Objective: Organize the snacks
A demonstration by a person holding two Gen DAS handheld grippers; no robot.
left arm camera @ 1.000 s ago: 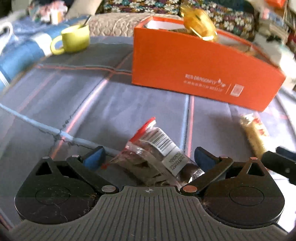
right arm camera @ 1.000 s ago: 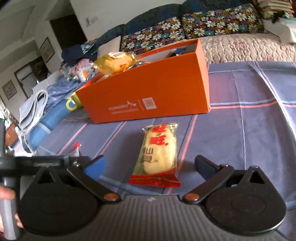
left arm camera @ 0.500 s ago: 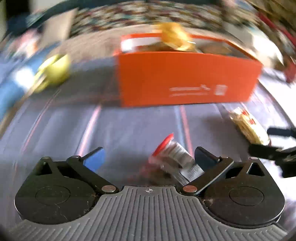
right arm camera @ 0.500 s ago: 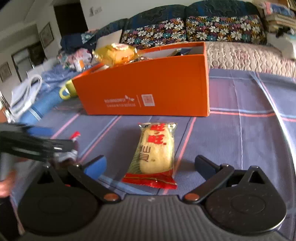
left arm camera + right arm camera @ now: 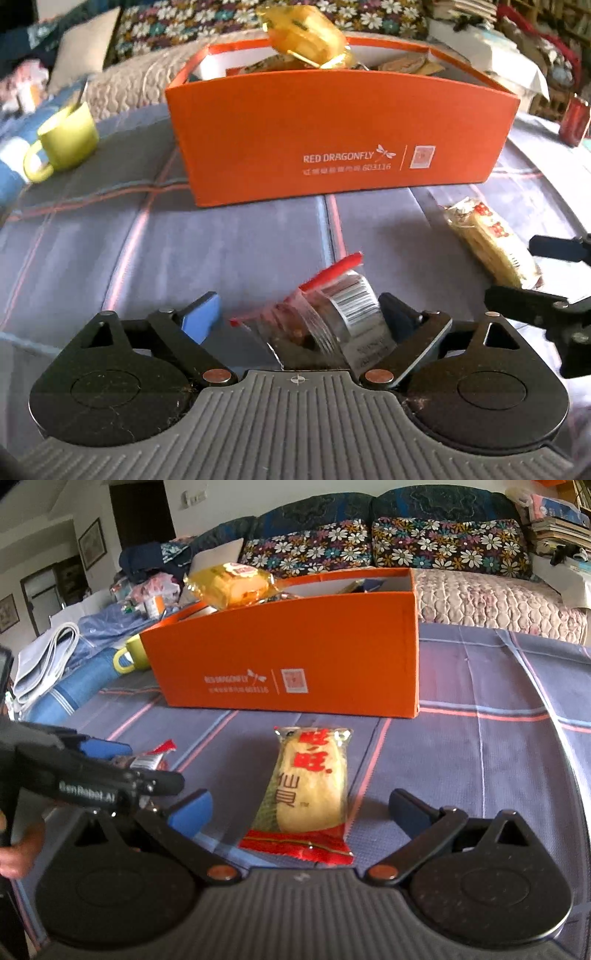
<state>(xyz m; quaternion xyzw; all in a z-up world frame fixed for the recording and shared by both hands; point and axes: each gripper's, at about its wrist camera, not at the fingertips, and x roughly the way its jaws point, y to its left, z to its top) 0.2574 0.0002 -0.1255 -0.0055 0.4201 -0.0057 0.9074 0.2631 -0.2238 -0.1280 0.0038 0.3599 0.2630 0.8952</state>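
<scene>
Two loose snacks lie on the counter (image 5: pixel 480 760), which is covered in a blue-grey plaid cloth. The first is a clear packet (image 5: pixel 325 314) with a red strip along its top and a barcode label; it sits between the fingers of my left gripper (image 5: pixel 299 314), leaning against the right-hand finger (image 5: pixel 395 314), while the blue pad of the other finger (image 5: pixel 201 314) stands apart from it. So that gripper is spread wide, closing on nothing. The second is a yellow rice cracker (image 5: pixel 310 790) in a wrapper with red characters and a red bottom edge. It lies flat in front of my right gripper (image 5: pixel 299 808), lengthwise between the two fingers, touching neither; that gripper is spread wide too.

Beyond both snacks stands one orange box (image 5: pixel 340 144), open at the top, printed "RED DRAGONFLY". More snacks are inside it; how many I cannot tell. One golden bag (image 5: pixel 303 33) sticks up above its rim. One lime-green mug (image 5: pixel 66 140) sits to the left of the box. Behind the counter runs a sofa with two flowered cushions (image 5: pixel 447 546).
</scene>
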